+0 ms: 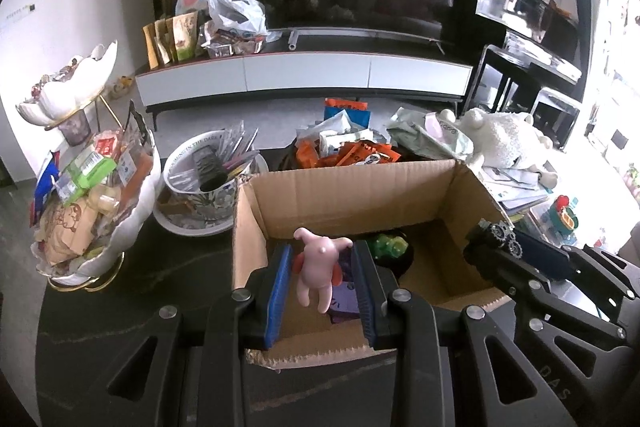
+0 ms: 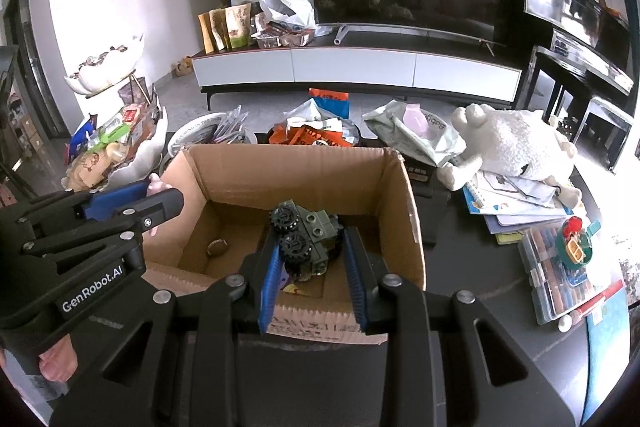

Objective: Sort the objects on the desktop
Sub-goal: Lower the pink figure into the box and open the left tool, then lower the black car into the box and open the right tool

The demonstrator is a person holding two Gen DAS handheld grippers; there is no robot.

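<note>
An open cardboard box (image 1: 344, 195) stands on the dark table; it also shows in the right wrist view (image 2: 304, 171). My left gripper (image 1: 322, 259) is over the box's near left part, shut on a pink rabbit figure (image 1: 318, 267). My right gripper (image 2: 310, 243) is over the box's right part, shut on a green brick vehicle with black wheels (image 2: 308, 231). The right gripper also shows at the right of the left wrist view (image 1: 496, 231). The left gripper shows at the left of the right wrist view (image 2: 160, 195). A green toy (image 1: 388, 245) and a purple item (image 1: 344, 301) lie inside the box.
A white tiered snack bowl (image 1: 132, 223) and a white bowl of pens (image 1: 200, 171) stand left of the box. Orange snack packets (image 1: 352, 151) lie behind it. A white plush toy (image 2: 516, 147), books (image 2: 516, 203) and a clear storage case (image 2: 560, 267) lie to the right.
</note>
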